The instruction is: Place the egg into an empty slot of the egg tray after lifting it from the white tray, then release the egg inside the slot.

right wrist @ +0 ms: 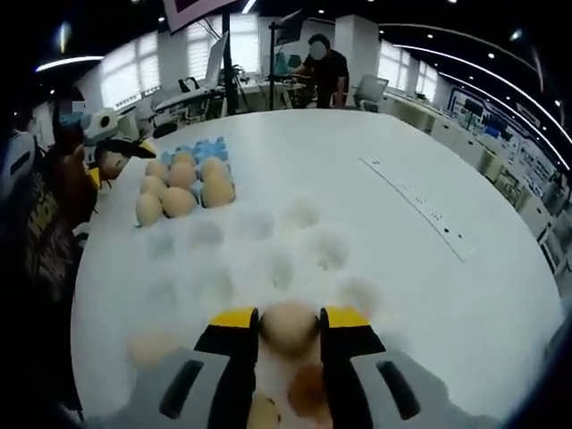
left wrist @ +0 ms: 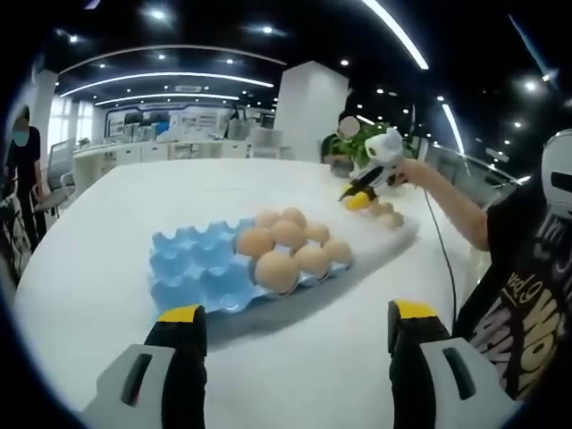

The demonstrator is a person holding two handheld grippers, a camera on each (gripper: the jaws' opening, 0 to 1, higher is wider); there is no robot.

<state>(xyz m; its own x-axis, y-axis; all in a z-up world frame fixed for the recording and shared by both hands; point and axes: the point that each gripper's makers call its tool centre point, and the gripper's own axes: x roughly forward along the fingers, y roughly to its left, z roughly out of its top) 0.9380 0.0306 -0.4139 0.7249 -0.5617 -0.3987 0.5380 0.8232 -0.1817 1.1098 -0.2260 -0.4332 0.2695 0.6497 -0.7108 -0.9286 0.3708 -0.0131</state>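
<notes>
Egg (right wrist: 290,327) sits between the jaws of our right claw (right wrist: 290,323), low over the white tray (right wrist: 268,246) — pads look closed on it, so we're grasping. We want a gentle squeeze and a straight lift before swinging across. The blue egg tray (left wrist: 192,268) lies well apart on the counter (right wrist: 402,268), its free slots on the side away from the eggs already seated. Our left claw (left wrist: 295,323) hangs released, holding nothing. More eggs crowd beneath the grasped one; we mind them.

Matt blue moulded-pulp egg tray (left wrist: 198,268), smooth matt-shelled eggs (left wrist: 277,271), smooth white table (right wrist: 375,223) with faint sheen.
</notes>
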